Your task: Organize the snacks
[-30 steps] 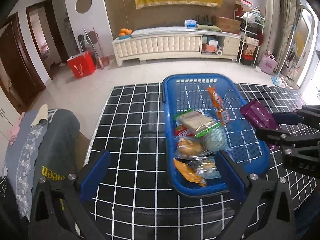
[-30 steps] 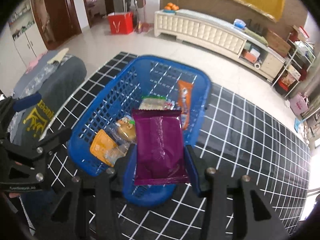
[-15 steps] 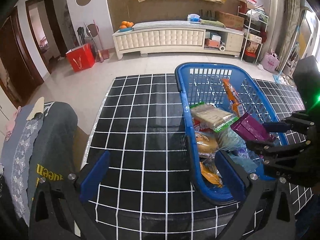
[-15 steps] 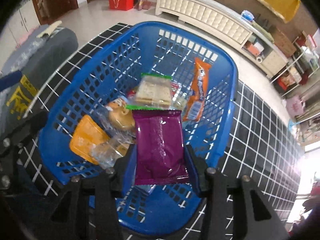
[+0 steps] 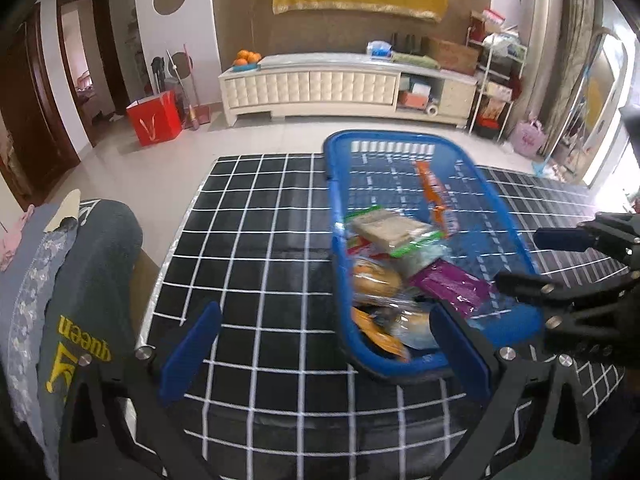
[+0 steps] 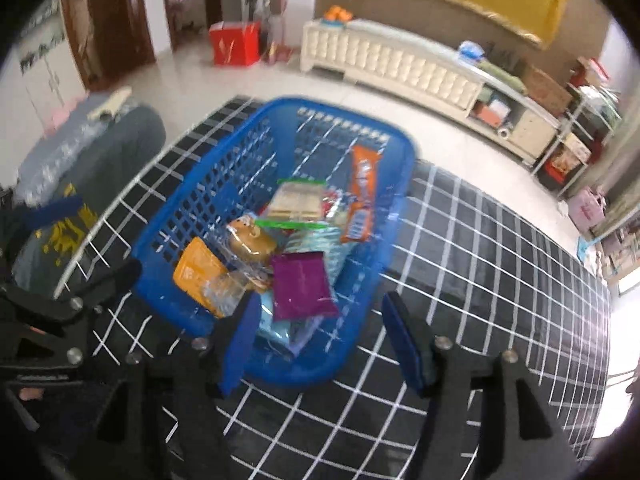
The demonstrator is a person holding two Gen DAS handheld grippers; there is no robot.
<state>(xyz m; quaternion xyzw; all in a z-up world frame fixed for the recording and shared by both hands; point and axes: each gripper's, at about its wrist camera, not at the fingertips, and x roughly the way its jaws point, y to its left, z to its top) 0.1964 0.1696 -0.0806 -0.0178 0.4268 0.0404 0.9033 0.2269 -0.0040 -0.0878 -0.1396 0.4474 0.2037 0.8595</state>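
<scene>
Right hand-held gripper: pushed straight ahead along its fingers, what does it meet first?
Probably the purple foil snack packet lying in the blue plastic basket, ahead of the open right hand-held gripper; depth is unclear.

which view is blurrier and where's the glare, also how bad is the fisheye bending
Right wrist view: softer overall, with motion smear on the blue basket rim and the snacks; blown-out daylight at the far right edge. Left wrist view: sharper on the checked tablecloth, though the basket contents are smeared; glare from the bright opening at right. Both views: grid lines bow strongly toward the edges, and the corners are black.
</scene>
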